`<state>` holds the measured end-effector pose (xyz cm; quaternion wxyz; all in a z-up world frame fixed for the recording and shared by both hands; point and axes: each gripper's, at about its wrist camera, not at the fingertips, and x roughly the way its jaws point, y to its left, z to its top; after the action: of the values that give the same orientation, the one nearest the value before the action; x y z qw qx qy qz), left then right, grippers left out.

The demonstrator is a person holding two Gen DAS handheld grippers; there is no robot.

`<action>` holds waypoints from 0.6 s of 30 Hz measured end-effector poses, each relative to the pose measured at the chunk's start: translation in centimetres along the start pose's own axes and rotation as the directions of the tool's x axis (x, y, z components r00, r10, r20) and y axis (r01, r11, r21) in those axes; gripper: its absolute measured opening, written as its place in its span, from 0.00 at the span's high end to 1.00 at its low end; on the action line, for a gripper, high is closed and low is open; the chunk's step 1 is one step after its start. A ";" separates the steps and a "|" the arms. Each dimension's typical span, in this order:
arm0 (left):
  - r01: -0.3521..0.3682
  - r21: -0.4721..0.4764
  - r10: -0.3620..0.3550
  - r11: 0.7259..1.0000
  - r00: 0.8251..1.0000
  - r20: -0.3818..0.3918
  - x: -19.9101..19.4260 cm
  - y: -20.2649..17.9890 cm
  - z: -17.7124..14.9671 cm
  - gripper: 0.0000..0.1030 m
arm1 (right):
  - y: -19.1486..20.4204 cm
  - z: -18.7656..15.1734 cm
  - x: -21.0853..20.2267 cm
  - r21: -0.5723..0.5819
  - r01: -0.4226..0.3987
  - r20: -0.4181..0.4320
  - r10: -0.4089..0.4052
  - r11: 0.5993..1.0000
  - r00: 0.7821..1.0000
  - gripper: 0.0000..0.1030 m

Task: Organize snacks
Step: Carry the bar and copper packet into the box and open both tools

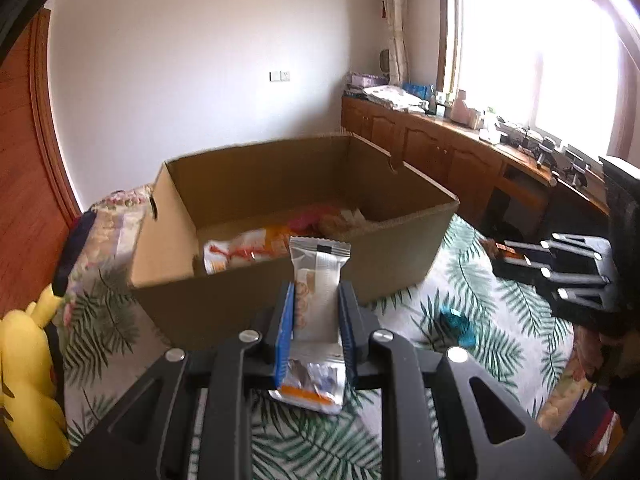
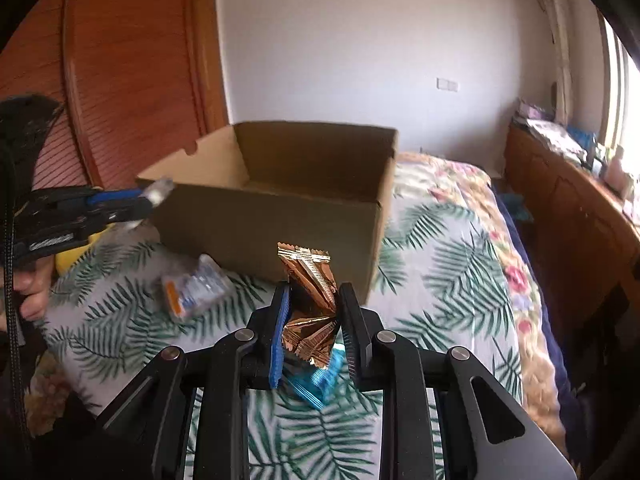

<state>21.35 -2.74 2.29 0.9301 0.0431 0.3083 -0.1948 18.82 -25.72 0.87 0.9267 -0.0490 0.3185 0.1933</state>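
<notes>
Left gripper (image 1: 316, 312), lower centre of left wrist view: clamped on white snack packet (image 1: 318, 280), packet upright, likely for drop into cardboard box (image 1: 280, 256) just behind.

Right gripper (image 2: 312, 316), lower centre of right wrist view: clamped on crumpled gold wrapper (image 2: 310, 292).

Blue packet (image 2: 316, 384) beneath right gripper and clear packet (image 2: 196, 290) at centre left lie on leaf-print bedspread (image 2: 440, 264), not yet boxed.

Ahead of your tool lies a bed (image 2: 440, 248) under a palm-leaf sheet (image 1: 480, 320). To the left sits a yellow plush toy (image 1: 28, 380). To the right, a wooden cabinet (image 1: 440, 148) runs below the bright window (image 1: 540, 48).
</notes>
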 end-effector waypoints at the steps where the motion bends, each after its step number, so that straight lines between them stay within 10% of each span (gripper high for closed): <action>1: 0.000 -0.005 0.000 1.000 1.000 0.008 0.0 0.2 0.5 0.82 | 0.4 0.4 -0.1 -0.008 -0.006 0.006 0.006 1.000 1.000 0.78; 18: 0.011 -0.126 -0.010 0.992 1.000 0.011 4.3 4.2 5.6 0.82 | 3.3 3.0 1.0 -0.071 -0.009 0.010 0.010 0.997 1.000 0.78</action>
<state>29.27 -1.47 4.06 0.9315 -0.0182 0.3156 -0.1799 19.97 -21.71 2.74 0.9250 -0.0796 0.3070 0.2091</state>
